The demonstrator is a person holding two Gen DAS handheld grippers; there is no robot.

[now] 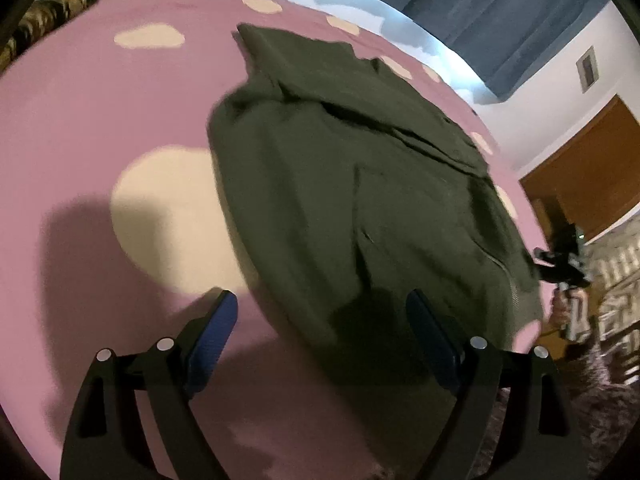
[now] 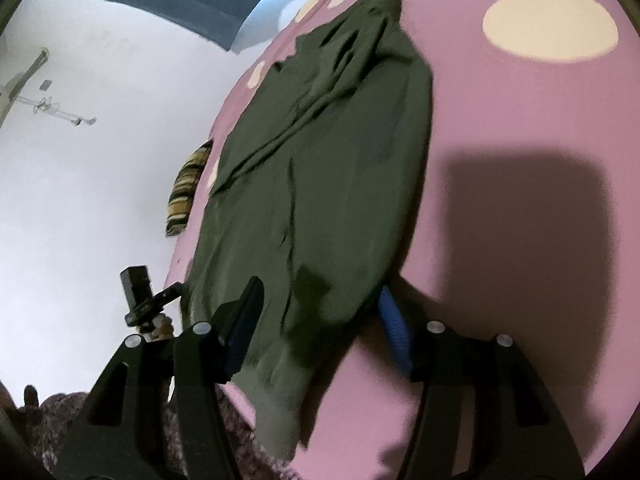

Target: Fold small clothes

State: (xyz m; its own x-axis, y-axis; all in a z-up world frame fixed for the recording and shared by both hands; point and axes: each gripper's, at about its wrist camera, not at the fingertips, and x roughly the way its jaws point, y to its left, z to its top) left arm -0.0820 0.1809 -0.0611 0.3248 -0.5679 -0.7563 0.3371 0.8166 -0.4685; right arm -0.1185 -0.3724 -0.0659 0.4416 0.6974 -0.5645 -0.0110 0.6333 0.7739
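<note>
Covering pink spotted bedsheet (image 1: pixel 100 120), green garment (image 1: pixel 360 184); blue curtain (image 1: pixel 500 12) beyond.

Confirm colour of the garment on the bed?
Dark olive green garment, plain; it shows best in the right wrist view.

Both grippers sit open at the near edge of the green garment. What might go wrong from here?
The dark green garment overhangs the pink bedsheet edge near the right gripper, so a loose pinch may let it slide off. The left gripper straddles only its side edge and may catch the sheet too. Rumpled folds at the far end could fold in crooked.
</note>
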